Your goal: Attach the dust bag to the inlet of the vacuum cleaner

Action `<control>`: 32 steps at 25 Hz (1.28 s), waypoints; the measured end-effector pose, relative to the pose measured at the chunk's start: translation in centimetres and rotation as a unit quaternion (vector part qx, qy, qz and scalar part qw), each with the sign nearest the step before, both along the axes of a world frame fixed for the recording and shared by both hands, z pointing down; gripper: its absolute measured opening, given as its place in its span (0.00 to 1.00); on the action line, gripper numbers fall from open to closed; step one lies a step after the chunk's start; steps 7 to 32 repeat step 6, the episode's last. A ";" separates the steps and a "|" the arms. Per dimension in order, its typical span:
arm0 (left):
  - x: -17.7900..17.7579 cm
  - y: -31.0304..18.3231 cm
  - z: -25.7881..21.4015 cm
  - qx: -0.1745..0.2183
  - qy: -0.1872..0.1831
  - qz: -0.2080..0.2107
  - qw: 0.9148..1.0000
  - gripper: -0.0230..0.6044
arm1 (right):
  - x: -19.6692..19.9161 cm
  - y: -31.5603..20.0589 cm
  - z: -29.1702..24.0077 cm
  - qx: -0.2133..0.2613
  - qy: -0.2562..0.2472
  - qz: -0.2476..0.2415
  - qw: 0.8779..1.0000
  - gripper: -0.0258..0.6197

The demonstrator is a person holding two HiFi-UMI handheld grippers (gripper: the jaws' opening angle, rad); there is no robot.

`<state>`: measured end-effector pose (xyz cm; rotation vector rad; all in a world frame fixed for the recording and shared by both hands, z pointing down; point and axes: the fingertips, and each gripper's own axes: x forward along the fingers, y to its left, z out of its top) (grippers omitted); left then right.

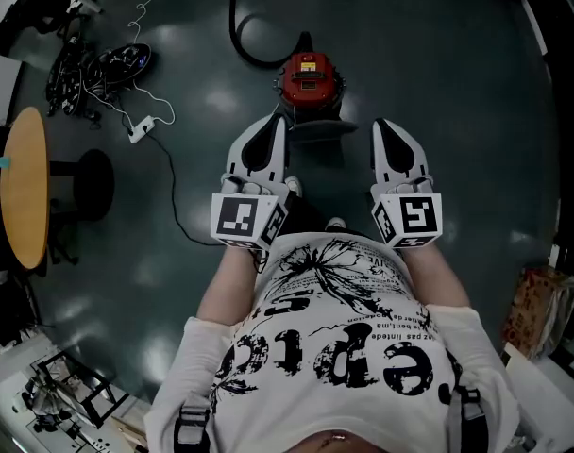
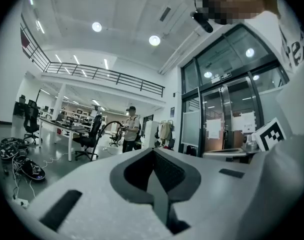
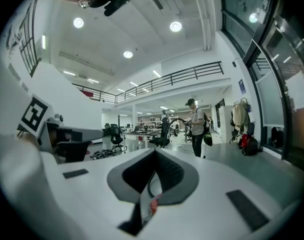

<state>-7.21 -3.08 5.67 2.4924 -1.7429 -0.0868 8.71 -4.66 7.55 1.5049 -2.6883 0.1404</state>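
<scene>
floor [image 1: 438, 83]: dark and glossy, and everything below sits on it

shirt [image 1: 334, 347]: white tee on the person wearing the rig. The big black letters look like "epic", upside down to the head camera. The smaller print is too fine for me to read.

round table [image 1: 23, 192]: wooden top, well off to the left of the vacuum cleaner

vacuum cleaner [image 1: 311, 78]: small red canister standing upright on the floor, ahead of both grippers and roughly between their tips. Can't see what's inside it.

hose [image 1: 238, 36]: black, curving away from the vacuum cleaner's left side toward the top of the head view

flat grey piece [image 1: 320, 130]: lies on the floor touching the vacuum cleaner on the person's side. Might be the dust bag, honestly can't tell.

left gripper [image 1: 276, 121]: held level, near the vacuum cleaner and to its left. Its own view [image 2: 154, 151] shows the jaws pressed together with nothing between them.

right gripper [image 1: 383, 125]: level too, on the vacuum cleaner's right. Jaws closed tight and empty [image 3: 154, 154].

brown bag [image 1: 537, 305]: far right of the vacuum cleaner, contents not visible

cable tangle [image 1: 84, 69]: black heap well left of the vacuum cleaner

power strip [image 1: 141, 128]: white, between the tangle and the vacuum cleaner

yellow label [image 1: 309, 64]: on the vacuum cleaner's lid, too small to read
</scene>
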 end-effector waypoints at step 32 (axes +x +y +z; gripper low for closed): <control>-0.4 -0.6 0.2 0.004 -0.004 -0.015 1.000 0.04 | 0.0 -0.4 0.4 -0.003 0.004 -0.006 1.000 0.04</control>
